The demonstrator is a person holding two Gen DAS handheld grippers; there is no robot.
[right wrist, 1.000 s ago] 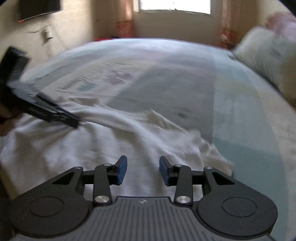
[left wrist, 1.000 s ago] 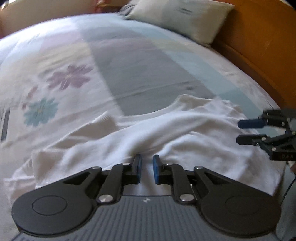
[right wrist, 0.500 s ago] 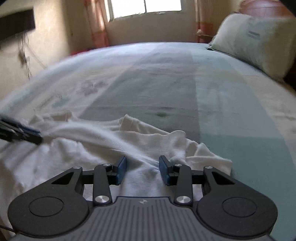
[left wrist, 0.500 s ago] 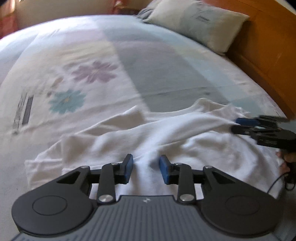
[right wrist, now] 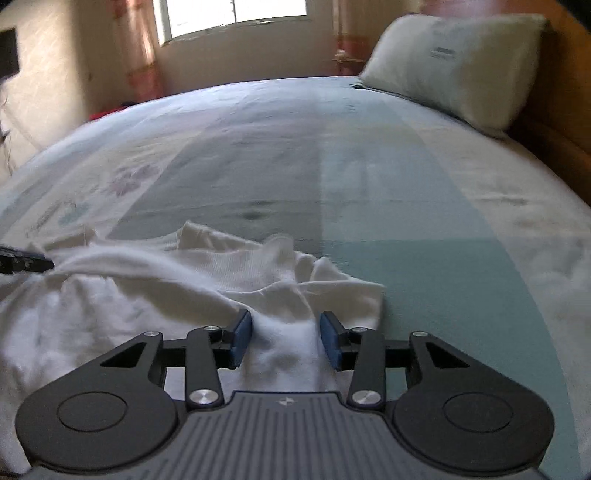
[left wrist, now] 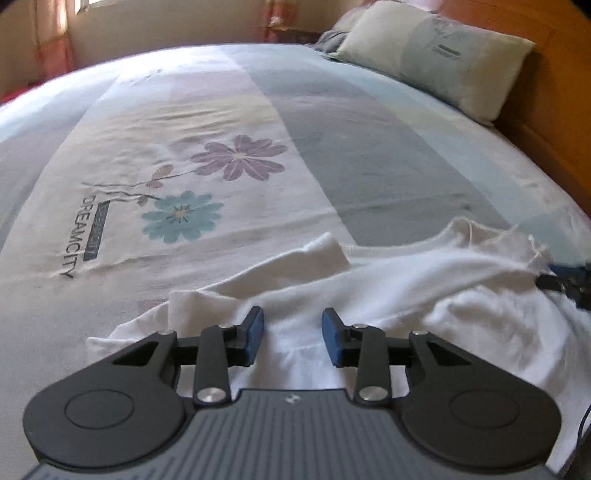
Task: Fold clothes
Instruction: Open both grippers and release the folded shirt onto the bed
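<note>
Daylight from a window (right wrist: 236, 18) at the far wall falls across a wide bed (left wrist: 369, 140) covered with a pastel striped sheet, printed with a purple flower (left wrist: 240, 157), a teal flower (left wrist: 181, 216) and dark lettering on the left side. At the far right a pale rectangular pillow (left wrist: 436, 55) leans against a brown wooden headboard (left wrist: 554, 103).

On the near part of the bed lies a crumpled white knit garment (left wrist: 388, 295), spread unevenly, with a thick ridge running across it and a folded corner poking up toward the flowers.

The left tongs (left wrist: 292, 341) point down over the near left part of the garment. Their blue-padded jaws have just been opening and stand partly apart, with white cloth showing in the gap but no pad pressing on it. The right tongs (right wrist: 286, 341) hang over the garment's near right part, close to its edge on the teal stripe; their jaws are likewise partly apart, and a hump of cloth rises between them. Whether the pads touch that hump is hard to judge, though they seem to stand just clear. Each pair of tongs shows as a dark blurred tip at the edge of the other's view.
</note>
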